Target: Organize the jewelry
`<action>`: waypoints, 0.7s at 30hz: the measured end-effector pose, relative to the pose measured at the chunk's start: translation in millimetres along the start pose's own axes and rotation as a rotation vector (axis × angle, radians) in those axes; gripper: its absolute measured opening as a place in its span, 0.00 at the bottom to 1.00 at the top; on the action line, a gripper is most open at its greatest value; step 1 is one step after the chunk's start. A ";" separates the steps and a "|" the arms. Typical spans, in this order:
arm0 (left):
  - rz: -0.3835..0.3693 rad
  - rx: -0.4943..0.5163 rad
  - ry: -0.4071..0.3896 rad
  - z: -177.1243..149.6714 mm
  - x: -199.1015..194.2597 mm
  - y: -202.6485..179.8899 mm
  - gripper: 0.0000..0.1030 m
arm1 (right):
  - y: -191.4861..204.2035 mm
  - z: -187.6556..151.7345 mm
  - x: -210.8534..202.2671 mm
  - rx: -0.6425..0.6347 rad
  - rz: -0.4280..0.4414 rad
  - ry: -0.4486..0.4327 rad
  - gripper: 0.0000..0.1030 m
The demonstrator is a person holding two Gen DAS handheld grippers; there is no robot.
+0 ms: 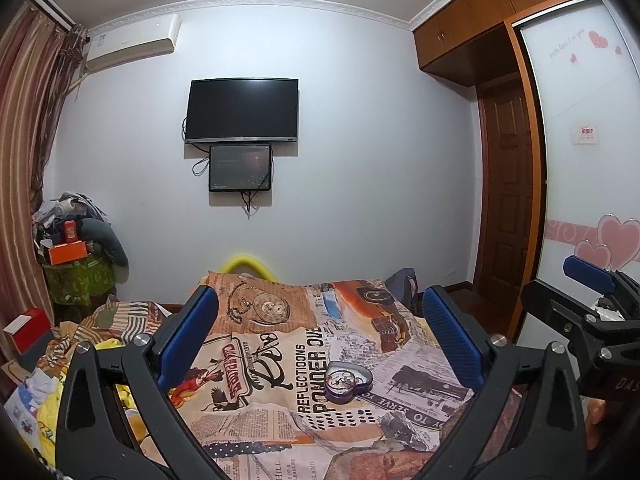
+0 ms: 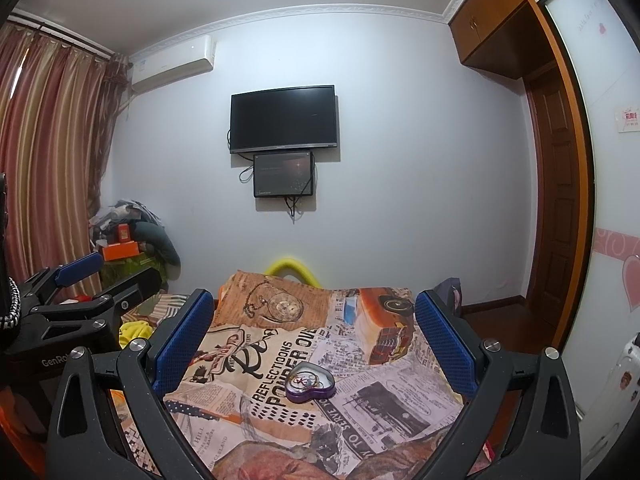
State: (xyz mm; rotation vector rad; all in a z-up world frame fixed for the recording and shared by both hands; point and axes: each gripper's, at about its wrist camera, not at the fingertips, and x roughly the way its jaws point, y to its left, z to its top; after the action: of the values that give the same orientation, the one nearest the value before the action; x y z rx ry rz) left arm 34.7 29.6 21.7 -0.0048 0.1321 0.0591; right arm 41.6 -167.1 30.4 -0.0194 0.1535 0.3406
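1. While both tools hang above the bed, a small purple heart-shaped tin is seen lying open on the printed bedspread, near the middle of it, with thin jewelry resting inside – rings or fine chain, too small to be told apart.
2. From its look, the tin is judged light and rigid, with thin smooth walls that could slide between pads or skate over the soft cloth when nudged.
3. Its contents are judged delicate and easily tangled or spilled, so a level carry would be wanted.
4. A hold across the two flat side walls, low on the rim, is judged safest; the pointed tip and the lobes offer little purchase.
5. Around the tin nothing else is seen on the cloth, so access is open from either side.
6. The left gripper is held spread wide, empty, the tin framed between its blue pads and well apart from them.
7. The right gripper is likewise spread and empty, hovering short of the tin.
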 end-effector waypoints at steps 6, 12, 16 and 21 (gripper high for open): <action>-0.012 -0.001 0.006 -1.5 0.0 0.2 1.00 | -0.2 0.1 0.0 0.001 0.001 0.000 0.97; -0.022 0.008 0.016 -2.4 0.9 -2.3 1.00 | -0.9 -1.3 0.4 0.000 0.001 -0.001 0.97; -0.025 0.010 0.018 -2.3 0.8 -2.8 1.00 | -1.1 -0.8 0.3 0.001 0.001 -0.001 0.97; -0.030 0.009 0.020 -1.8 1.4 -3.1 1.00 | -1.7 -1.3 0.6 0.003 0.000 0.000 0.97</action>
State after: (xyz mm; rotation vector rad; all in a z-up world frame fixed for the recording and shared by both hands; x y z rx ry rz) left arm 36.1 26.5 19.7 0.0013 0.1528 0.0288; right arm 42.5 -168.6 29.0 -0.0169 0.1542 0.3402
